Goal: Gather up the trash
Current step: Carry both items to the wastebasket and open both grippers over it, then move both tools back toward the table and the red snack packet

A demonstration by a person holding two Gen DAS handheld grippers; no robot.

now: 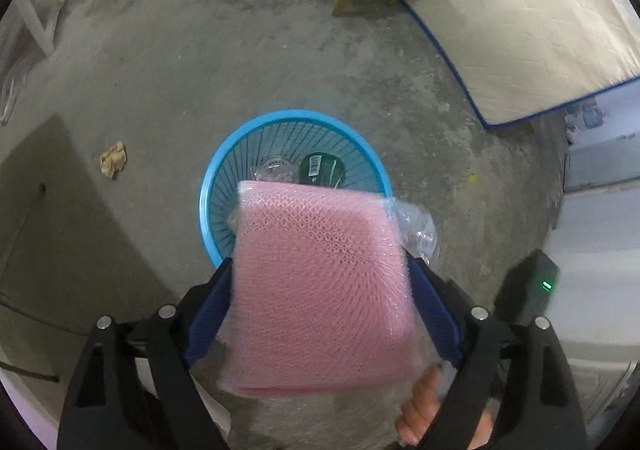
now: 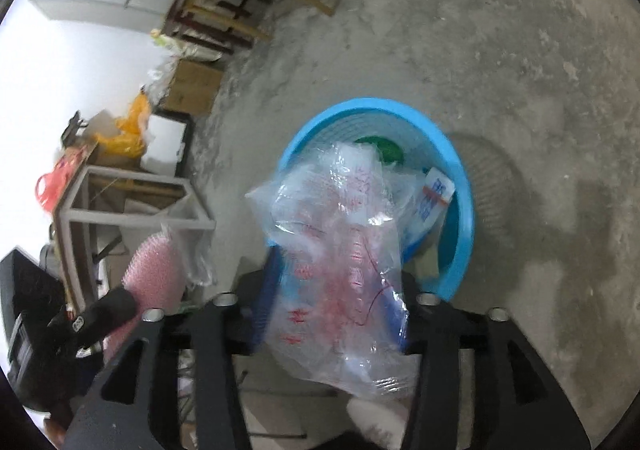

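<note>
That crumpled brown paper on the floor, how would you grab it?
Come straight down from above onto the crumpled brown paper. It is a low, lumpy wad lying alone on the concrete floor, left of the blue basket, so nothing blocks either side. Put one finger on each side of its narrower middle and pinch; the soft creases should squash and hold.

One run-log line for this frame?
left tool: pink mesh pack between fingers | right tool: clear bag | both over blue basket
</note>
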